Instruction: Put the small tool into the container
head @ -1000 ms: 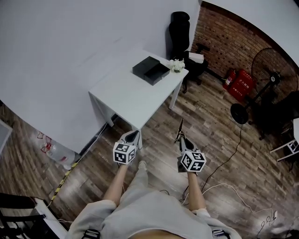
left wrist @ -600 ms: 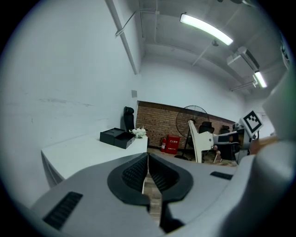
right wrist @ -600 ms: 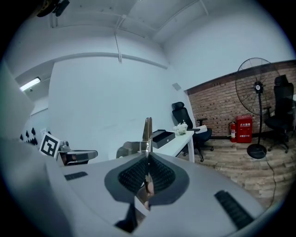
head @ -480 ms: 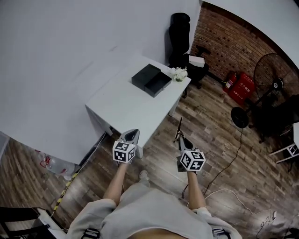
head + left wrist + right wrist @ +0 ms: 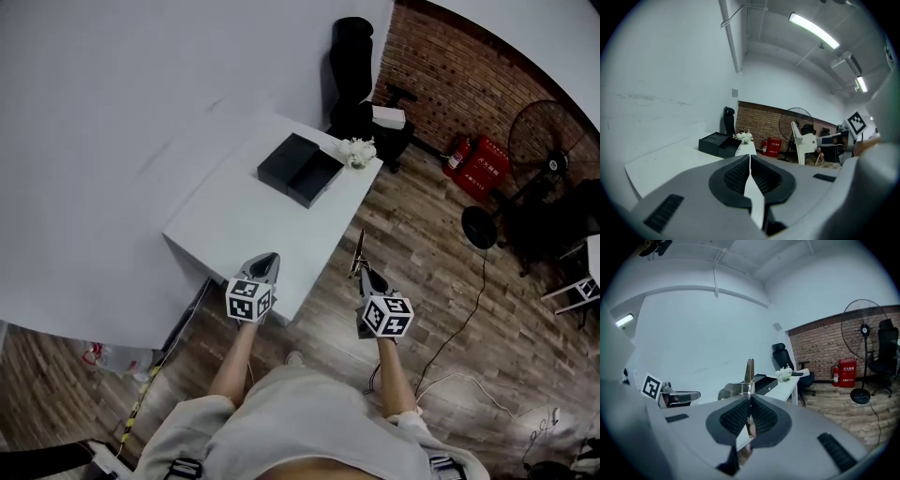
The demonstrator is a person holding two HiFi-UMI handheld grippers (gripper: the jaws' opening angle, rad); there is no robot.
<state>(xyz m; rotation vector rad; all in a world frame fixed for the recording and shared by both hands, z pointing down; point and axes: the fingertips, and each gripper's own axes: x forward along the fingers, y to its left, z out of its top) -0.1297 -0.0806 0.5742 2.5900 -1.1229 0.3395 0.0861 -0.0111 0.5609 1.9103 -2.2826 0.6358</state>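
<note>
A black open box, the container, sits at the far end of a white table; it also shows in the left gripper view and the right gripper view. My right gripper is shut on a small thin metal tool that sticks out beyond the jaws, over the floor just right of the table. My left gripper hangs over the table's near corner, its jaws together with nothing in them.
A small white flower bunch stands beside the box. A black office chair is behind the table. A standing fan, a red box by the brick wall and a cable on the wooden floor lie to the right.
The person has walked toward the table with both grippers. The table now lies nearer, and the left gripper has come over its near corner. The tool stays in the right gripper.
</note>
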